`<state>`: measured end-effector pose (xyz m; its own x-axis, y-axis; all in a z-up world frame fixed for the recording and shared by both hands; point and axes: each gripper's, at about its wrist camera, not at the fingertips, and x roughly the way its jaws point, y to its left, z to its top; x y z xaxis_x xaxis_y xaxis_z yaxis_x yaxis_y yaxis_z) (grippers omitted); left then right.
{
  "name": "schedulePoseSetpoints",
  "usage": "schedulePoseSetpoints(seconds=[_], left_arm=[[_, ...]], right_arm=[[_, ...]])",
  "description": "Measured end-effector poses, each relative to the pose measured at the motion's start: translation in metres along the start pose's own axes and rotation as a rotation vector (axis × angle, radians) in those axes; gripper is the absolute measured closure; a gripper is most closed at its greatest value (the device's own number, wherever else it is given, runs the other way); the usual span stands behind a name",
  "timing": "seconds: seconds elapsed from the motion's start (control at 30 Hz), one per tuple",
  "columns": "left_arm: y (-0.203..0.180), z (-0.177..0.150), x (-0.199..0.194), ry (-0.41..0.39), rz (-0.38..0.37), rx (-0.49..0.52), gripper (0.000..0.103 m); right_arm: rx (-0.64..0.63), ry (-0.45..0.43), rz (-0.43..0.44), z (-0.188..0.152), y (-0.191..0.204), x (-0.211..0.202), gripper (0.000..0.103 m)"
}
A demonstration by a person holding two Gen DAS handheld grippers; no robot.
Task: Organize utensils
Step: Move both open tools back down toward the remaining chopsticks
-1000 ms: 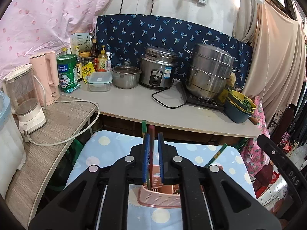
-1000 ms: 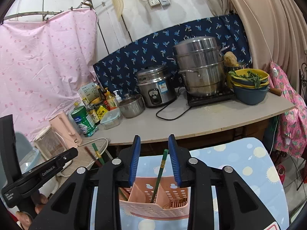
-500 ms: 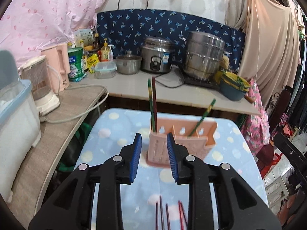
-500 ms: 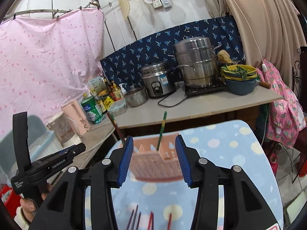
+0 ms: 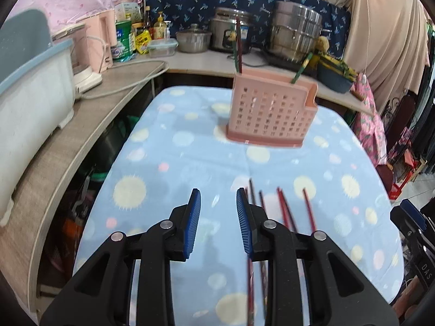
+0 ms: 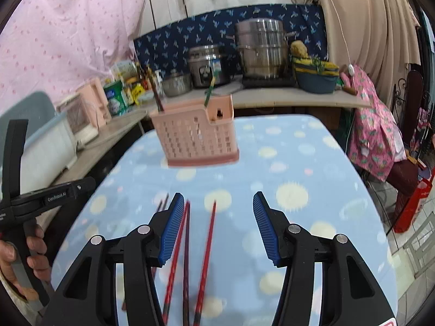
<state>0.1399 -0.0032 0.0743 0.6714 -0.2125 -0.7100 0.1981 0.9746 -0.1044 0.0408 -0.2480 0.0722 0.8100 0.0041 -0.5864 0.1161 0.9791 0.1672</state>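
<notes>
A pink slotted utensil holder stands at the far end of a table under a blue dotted cloth. A green and a dark red chopstick stand in its left slot, and another green chopstick leans in the right slot. Several red chopsticks lie loose on the cloth near me. My left gripper is open and empty, just left of them. My right gripper hovers over them with its jaws opening, and the pads touch none.
A hand holds the left gripper's handle. On the counter behind are a rice cooker, a steel steamer pot and stacked bowls. A white tub and a blender stand on the left. Pink cloth hangs on the right.
Both grippers pulled back from the holder and sank toward the cloth. The left let go of its chopsticks, which stand in the holder. The right jaws spread wider. Loose chopsticks came into view.
</notes>
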Motion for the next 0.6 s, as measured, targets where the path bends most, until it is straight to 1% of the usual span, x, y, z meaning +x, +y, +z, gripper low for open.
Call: schedulePoseSetpoints(seconds=[0.03, 0.07, 0.17, 0.23, 0.3, 0.4, 0.53, 0.6], left_arm=[[0.002, -0.009, 0.000, 0.011, 0.002, -0.003, 0.077], [0.003, -0.018, 0.001, 0.020, 0.002, -0.007, 0.077], [0.007, -0.041, 0.001, 0.033, 0.011, -0.013, 0.077], [0.006, -0.056, 0.000, 0.037, 0.033, -0.006, 0.077], [0.007, -0.069, 0.000, 0.049, 0.028, -0.010, 0.077], [0.006, -0.083, 0.002, 0.071, 0.019, -0.019, 0.077], [0.004, -0.099, 0.003, 0.081, 0.042, 0.000, 0.077], [0.003, -0.104, 0.004, 0.091, 0.039, 0.000, 0.077]], right_arm=[[-0.003, 0.014, -0.004, -0.008, 0.001, 0.000, 0.051], [-0.003, 0.014, -0.004, -0.008, 0.001, 0.000, 0.051], [-0.024, 0.055, -0.027, -0.035, 0.005, 0.004, 0.051], [-0.027, 0.076, -0.031, -0.052, 0.007, 0.006, 0.051], [-0.023, 0.097, -0.030, -0.065, 0.008, 0.008, 0.051], [-0.018, 0.122, -0.030, -0.081, 0.010, 0.013, 0.051], [-0.031, 0.149, -0.028, -0.097, 0.016, 0.018, 0.051], [-0.035, 0.156, -0.031, -0.103, 0.018, 0.020, 0.051]])
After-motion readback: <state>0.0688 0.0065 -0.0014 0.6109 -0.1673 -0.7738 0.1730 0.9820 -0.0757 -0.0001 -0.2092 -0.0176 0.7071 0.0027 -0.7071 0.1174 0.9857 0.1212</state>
